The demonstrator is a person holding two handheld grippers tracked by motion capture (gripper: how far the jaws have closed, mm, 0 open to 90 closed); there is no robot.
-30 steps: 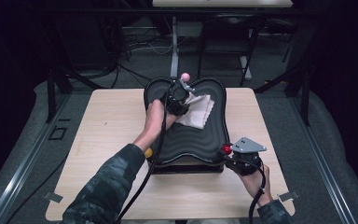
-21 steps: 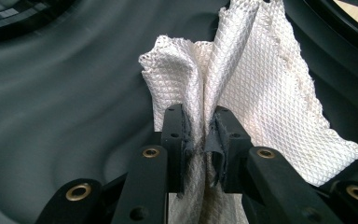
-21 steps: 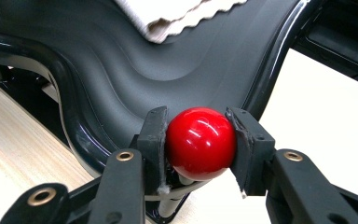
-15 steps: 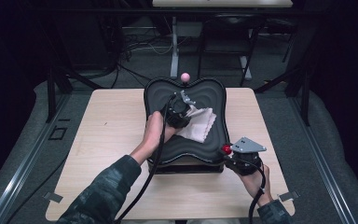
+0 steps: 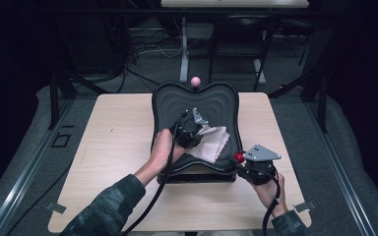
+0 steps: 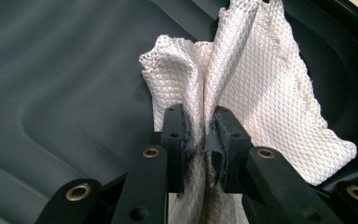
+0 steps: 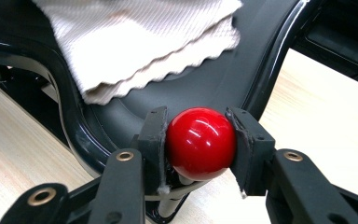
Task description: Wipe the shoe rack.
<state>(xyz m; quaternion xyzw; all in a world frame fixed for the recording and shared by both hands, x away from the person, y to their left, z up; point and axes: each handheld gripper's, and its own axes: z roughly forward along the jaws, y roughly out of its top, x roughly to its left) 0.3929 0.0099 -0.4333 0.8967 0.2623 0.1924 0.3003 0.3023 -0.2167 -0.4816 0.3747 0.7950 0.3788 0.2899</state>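
Left gripper [image 5: 193, 129] dragged cloth [image 5: 210, 144] nearer; right gripper [image 5: 246, 161] clamps red ball [image 7: 201, 143].

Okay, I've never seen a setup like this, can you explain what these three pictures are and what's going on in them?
A person sits at a wooden table and holds a hand-held gripper in each hand. One picture comes from a camera above the table; the other two come from cameras riding on each gripper, looking along its black jaws. On the table sits a black ridged tray with a pink knob at its far edge and a red ball on a stem at its near right corner. The left gripper is shut on a white cloth lying in the tray. The right gripper is shut on the red ball.
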